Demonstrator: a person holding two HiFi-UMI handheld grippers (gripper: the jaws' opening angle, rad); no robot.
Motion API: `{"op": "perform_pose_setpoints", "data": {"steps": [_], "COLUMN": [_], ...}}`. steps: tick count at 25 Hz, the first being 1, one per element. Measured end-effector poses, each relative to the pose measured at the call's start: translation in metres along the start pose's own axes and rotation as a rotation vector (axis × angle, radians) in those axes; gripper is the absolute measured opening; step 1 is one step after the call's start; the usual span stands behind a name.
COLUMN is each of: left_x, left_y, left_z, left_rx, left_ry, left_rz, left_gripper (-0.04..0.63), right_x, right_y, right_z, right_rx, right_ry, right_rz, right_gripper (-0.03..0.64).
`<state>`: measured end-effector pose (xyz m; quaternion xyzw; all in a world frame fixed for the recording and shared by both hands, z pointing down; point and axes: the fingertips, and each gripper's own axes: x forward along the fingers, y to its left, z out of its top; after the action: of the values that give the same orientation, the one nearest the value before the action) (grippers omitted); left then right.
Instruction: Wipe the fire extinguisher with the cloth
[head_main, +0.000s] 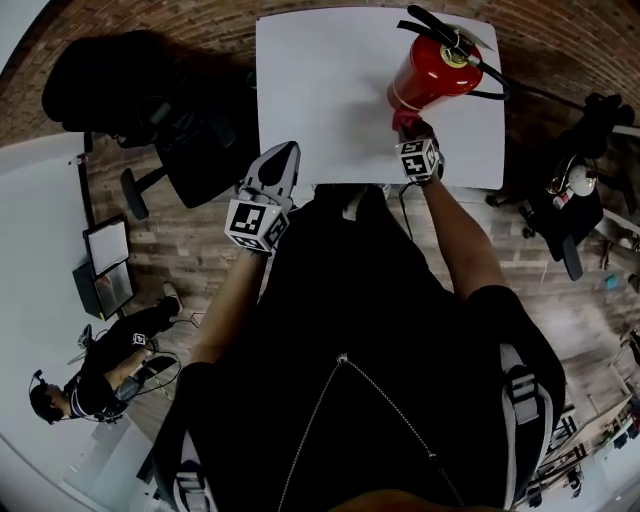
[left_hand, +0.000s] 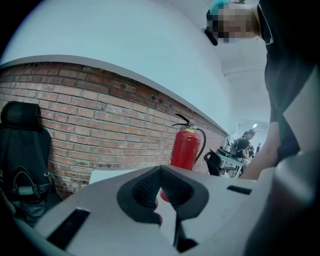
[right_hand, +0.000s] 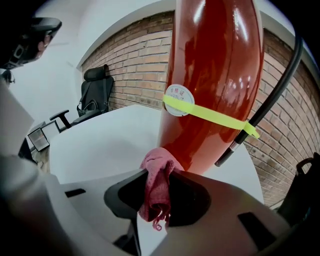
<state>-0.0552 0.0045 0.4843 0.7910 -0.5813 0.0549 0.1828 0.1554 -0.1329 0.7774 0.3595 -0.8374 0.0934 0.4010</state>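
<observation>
We had one white tabletop (head_main: 330, 110), with one red fire extinguisher (head_main: 432, 68) standing at its 1 o'clock corner. Of our two tools, the right tool (head_main: 413, 132) was clamped on the one pink cloth (right_hand: 156, 190), holding it against the cylinder's lower wall on its 6 o'clock side. The left tool (head_main: 283, 152), jaws together and empty, hung at the tabletop's 7 o'clock edge. We judged the wiping step was in hand. The next move called for sliding the cloth up and around the body with steady contact, without tipping it.
</observation>
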Motion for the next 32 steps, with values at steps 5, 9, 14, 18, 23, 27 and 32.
{"op": "perform_pose_setpoints", "data": {"steps": [5,9,14,18,23,27,32], "left_x": [-0.007,-0.010,-0.019,-0.029,-0.024,-0.007,0.008], "left_y": [-0.010,-0.019,-0.030,-0.029,-0.015,-0.004,0.019], "left_z": [-0.004,-0.006,-0.013,-0.015,-0.012,-0.001,0.012], "left_rx": [-0.015,-0.012,-0.006,0.019,0.026,0.039,0.055], "left_ry": [-0.002,-0.010,-0.018,-0.019,-0.016,-0.019,-0.002], "left_rz": [0.040,0.072,0.119,0.135,0.102,0.017,-0.097], "left_gripper": [0.017,0.017,0.017,0.017,0.017,0.017,0.017], "right_x": [0.009,0.017,0.022,0.021,0.015,0.004,-0.023], "right_y": [0.002,0.003,0.002,0.002,0.005,0.008,0.023], "right_z": [-0.010,-0.018,-0.025,-0.024,-0.024,-0.016,0.009], "right_rx": [-0.019,-0.040,-0.079,-0.079,-0.035,0.000,0.084], "right_ry": [0.033,0.054,0.050,0.042,0.053,0.027,-0.030], "right_rz": [0.038,0.063,0.084,0.084,0.092,0.077,0.029], "right_gripper": [0.104,0.104,0.104,0.104,0.104,0.104,0.105]}}
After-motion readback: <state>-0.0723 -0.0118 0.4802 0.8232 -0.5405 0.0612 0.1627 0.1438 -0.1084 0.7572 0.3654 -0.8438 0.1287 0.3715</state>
